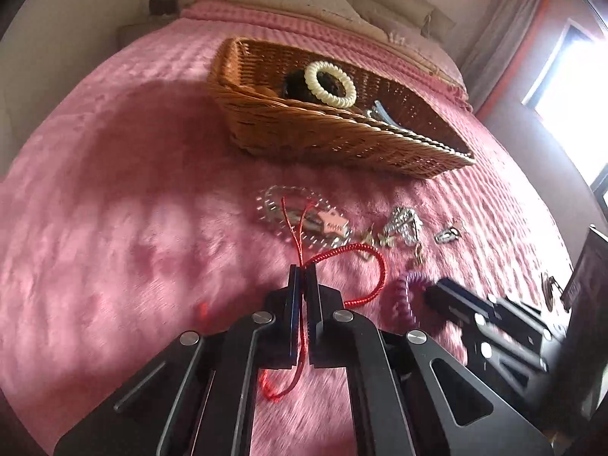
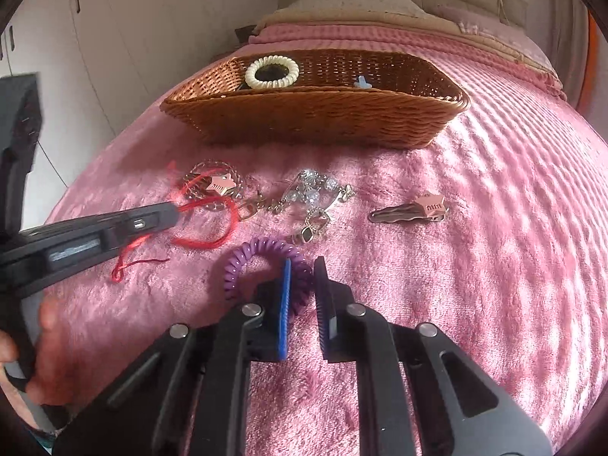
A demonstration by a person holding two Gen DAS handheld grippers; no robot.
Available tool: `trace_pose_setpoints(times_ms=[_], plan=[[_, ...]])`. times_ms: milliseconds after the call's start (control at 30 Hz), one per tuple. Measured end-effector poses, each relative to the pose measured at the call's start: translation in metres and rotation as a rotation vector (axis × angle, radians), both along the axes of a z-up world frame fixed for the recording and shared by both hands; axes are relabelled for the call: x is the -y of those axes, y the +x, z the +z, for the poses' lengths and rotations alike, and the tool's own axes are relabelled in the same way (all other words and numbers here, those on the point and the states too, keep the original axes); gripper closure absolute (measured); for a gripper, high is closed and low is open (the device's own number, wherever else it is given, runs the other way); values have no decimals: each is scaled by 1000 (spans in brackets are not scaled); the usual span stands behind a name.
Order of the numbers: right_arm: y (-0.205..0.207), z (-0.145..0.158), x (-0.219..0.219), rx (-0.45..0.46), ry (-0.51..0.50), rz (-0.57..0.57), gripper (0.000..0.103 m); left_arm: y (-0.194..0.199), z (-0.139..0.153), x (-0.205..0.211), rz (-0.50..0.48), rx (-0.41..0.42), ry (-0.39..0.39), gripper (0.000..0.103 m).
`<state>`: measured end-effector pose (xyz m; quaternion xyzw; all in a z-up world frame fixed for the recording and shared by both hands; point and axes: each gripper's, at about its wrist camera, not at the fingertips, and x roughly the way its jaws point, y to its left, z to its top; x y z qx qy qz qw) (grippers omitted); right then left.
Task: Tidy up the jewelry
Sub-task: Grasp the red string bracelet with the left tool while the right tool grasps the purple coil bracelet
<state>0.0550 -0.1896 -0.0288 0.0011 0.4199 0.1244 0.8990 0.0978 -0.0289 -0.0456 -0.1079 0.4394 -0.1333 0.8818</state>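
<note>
My left gripper (image 1: 303, 270) is shut on a red cord bracelet (image 1: 374, 266), whose loop and tails trail on the pink blanket; it also shows in the right wrist view (image 2: 205, 224). My right gripper (image 2: 302, 264) is open, its fingers straddling one side of a purple coil hair tie (image 2: 243, 262) without clamping it. A wicker basket (image 1: 334, 140) (image 2: 315, 114) stands beyond, holding a cream coil tie (image 1: 330, 83) (image 2: 271, 73). A pink star clip on a bead bracelet (image 1: 334, 224) (image 2: 220, 184), silver chains (image 2: 311, 193) and a second clip (image 2: 410, 211) lie before the basket.
The pink plush blanket (image 1: 114, 209) covers the bed. Pillows (image 2: 353, 3) lie at the head behind the basket. White wardrobe doors (image 2: 114, 19) stand left. A bright window (image 1: 573, 91) is to the right.
</note>
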Motion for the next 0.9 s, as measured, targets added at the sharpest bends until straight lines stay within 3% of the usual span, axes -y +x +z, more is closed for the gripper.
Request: trace_pose_setpoints(times_ms=[400, 667, 900], plan=[[2, -2, 5, -23, 45, 5, 92, -49, -9, -33, -52, -28, 51, 100], [7, -6, 13, -64, 124, 31, 89, -70, -4, -24, -117, 3, 87, 68], [8, -6, 25, -79, 219, 44, 82, -84, -3, -28, -107, 33, 87, 62]])
